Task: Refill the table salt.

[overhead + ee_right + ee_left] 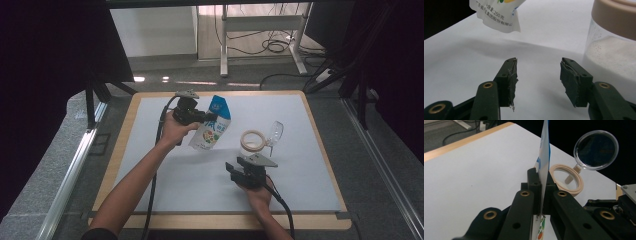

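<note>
Pouch: the blue-and-white pouch [212, 125] hangs tilted above the middle of the bench [150, 115], nearer the far edge, lifted clear and casting a shadow below.
Left gripper: the left gripper [200, 116] is clamped on the pouch's upper edge, jaws pressed tight on the thin seam.
Right gripper: the right gripper [235, 171] waits near the bench's front edge, jaws apart, holding nothing.
Jar: the clear jar [252, 144] with its tan ring stands just right of the pouch, flip lid [275, 134] swung open toward the right edge.
Step in hand: looks like the pouch is being carried to the jar for pouring, not yet over the mouth.
Next move: it likely calls for bringing the pouch's corner over the ring and tipping it, with the free gripper steadying jar or pouch.
Left gripper view: shows the pouch [544, 157] edge-on between the jaws, and the jar's open mouth [566, 179] beyond.
Right gripper view: shows white powder already inside the jar [610, 57], and the pouch's printed bottom seam [497, 16] hanging above the bench.
</note>
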Motion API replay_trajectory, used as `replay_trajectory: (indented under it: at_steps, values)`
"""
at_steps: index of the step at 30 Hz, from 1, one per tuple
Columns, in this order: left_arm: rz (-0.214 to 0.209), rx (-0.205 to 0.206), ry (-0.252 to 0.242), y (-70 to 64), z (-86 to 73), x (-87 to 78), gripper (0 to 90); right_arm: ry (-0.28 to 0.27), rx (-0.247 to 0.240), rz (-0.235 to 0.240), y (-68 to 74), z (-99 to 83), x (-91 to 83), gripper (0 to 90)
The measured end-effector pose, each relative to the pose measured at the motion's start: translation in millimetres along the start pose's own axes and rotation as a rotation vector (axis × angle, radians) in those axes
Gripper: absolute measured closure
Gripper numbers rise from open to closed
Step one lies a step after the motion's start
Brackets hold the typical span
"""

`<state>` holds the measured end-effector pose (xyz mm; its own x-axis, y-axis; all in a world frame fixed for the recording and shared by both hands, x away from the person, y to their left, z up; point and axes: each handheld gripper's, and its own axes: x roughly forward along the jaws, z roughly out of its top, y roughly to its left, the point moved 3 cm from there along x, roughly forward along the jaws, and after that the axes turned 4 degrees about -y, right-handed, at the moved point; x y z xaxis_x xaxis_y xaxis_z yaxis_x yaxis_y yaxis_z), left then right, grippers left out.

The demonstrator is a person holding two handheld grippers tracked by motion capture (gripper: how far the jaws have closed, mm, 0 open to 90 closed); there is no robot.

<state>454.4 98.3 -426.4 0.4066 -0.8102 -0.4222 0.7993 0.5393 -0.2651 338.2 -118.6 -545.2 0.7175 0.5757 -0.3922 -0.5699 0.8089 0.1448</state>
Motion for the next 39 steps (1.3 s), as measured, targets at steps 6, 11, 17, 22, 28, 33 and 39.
replay_trajectory:
  at_steps: [6,11,17,22,28,33,39]
  values:
    - [0.035,-0.023,-0.031,13.5,-5.1,-14.7,89.5,-0.001,0.000,-0.002,-1.4,0.5,-1.0,47.5]
    - [0.068,-0.055,-0.054,24.7,-11.0,-27.6,89.5,-0.003,0.000,-0.001,-0.7,0.8,-1.0,47.5]
    - [0.111,-0.079,-0.075,40.7,-18.2,-40.8,89.5,0.003,-0.004,0.003,-0.4,-0.7,0.6,47.4]
    - [0.153,-0.111,-0.093,56.1,-26.8,-49.7,89.5,-0.001,-0.003,0.002,-0.8,-0.4,0.7,47.5]
    - [0.193,-0.137,-0.120,69.9,-37.4,-56.8,89.5,-0.002,-0.004,0.003,-0.9,-0.4,1.1,47.4]
    - [0.238,-0.135,-0.139,75.4,-46.4,-63.4,89.5,-0.004,-0.005,0.004,-1.5,-0.3,1.1,47.3]
    - [0.271,-0.138,-0.127,78.2,-62.6,-71.5,89.4,-0.004,-0.002,0.005,-1.9,-0.3,1.1,47.0]
